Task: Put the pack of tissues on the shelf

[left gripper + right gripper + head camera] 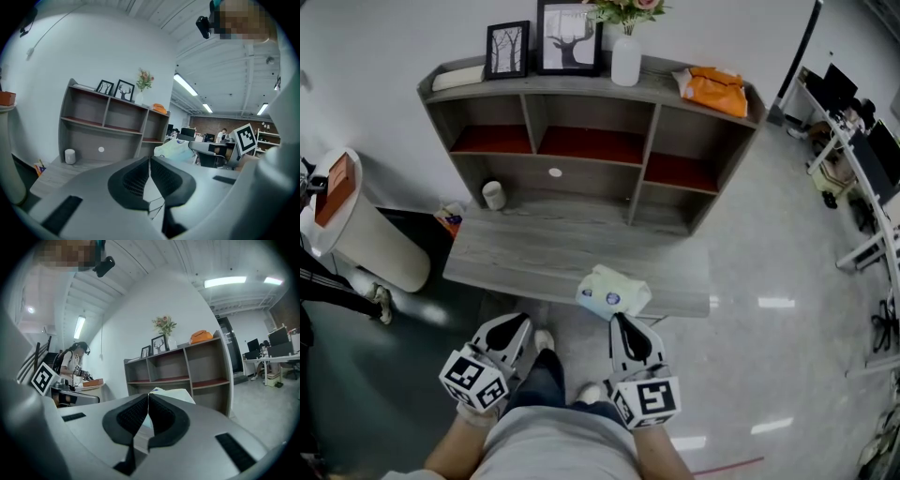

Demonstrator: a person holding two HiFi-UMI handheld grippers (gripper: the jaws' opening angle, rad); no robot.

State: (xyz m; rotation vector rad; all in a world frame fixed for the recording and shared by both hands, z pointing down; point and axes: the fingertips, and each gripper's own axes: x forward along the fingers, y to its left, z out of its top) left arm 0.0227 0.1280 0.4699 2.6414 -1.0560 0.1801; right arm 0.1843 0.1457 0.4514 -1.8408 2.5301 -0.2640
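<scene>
Pack of tissues (612, 291) lies at the near edge of the counter (534, 253), just beyond the right claw (619, 323). That claw and the left claw (521, 325) are closed, empty. It is probably light, soft and slick-wrapped, so pinch across its middle.

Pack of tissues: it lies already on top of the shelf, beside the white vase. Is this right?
Not right. The head view shows the pack of tissues low over the front edge of the desk, held at the tip of the right gripper, not on top of the shelf beside the white vase.
</scene>
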